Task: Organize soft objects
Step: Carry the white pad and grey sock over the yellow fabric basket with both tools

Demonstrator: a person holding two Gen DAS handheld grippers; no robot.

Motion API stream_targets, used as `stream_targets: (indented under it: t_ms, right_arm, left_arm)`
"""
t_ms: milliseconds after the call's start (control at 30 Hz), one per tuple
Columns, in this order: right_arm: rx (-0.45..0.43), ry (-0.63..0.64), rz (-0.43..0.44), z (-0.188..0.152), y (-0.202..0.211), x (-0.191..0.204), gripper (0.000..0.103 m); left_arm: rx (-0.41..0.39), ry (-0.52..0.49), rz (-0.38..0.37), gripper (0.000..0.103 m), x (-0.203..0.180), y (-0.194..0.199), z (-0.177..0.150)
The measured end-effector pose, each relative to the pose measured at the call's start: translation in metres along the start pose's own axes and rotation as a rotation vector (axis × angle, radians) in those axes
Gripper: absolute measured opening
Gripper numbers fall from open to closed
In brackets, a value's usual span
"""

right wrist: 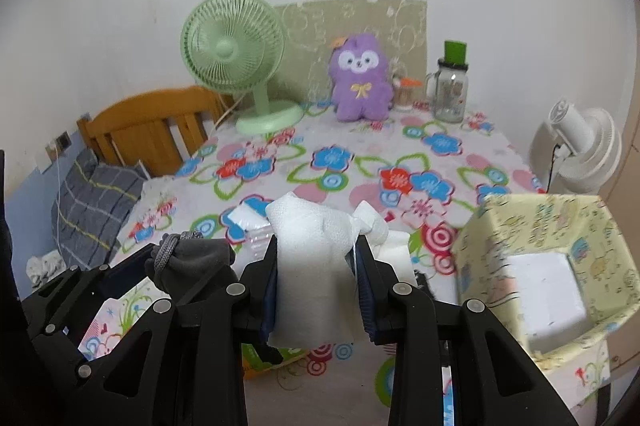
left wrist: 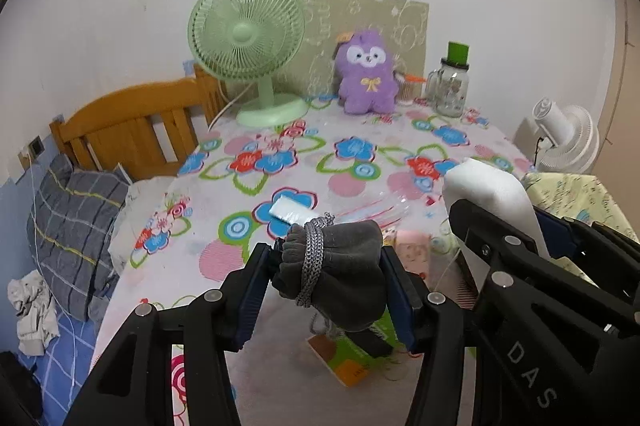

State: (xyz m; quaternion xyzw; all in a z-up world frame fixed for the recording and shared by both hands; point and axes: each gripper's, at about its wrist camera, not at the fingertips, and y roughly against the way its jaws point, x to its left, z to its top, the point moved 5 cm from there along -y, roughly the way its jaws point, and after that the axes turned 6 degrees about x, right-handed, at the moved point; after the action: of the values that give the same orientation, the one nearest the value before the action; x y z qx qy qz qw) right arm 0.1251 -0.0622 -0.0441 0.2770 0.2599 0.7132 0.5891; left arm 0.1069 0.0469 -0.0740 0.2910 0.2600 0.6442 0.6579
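My left gripper [left wrist: 328, 278] is shut on a grey fabric bundle [left wrist: 340, 266] tied with a grey cord, held above the flowered table; it also shows in the right wrist view [right wrist: 192, 258]. My right gripper [right wrist: 316, 266] is shut on a white soft cloth bundle [right wrist: 312, 258], seen in the left wrist view [left wrist: 488, 190] at the right. A pale yellow patterned fabric box [right wrist: 548, 226] stands open at the right of the table, just right of my right gripper. A purple plush toy [left wrist: 366, 74] sits at the far edge.
A green desk fan [left wrist: 248, 38] and a glass jar with a green lid [left wrist: 452, 86] stand at the back. A white packet [left wrist: 288, 210] and a clear plastic wrap lie mid-table. A booklet [left wrist: 352, 358] lies under my grippers. A white fan [right wrist: 580, 150] stands right; a bed lies left.
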Motion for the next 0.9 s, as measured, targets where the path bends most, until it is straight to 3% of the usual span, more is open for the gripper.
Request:
stream_targets:
  t_ms: [367,900]
  right_arm:
    - [-0.065,0.018,0.002,0.012,0.047,-0.017,0.036]
    - [-0.129,-0.003,0.006,0.016,0.087,-0.072,0.036]
  left_arm:
    - [-0.068,0.009,0.014,0.056,-0.021,0.039,0.012]
    - [-0.113,0.009,-0.047,0.056,-0.081,0.064,0.020]
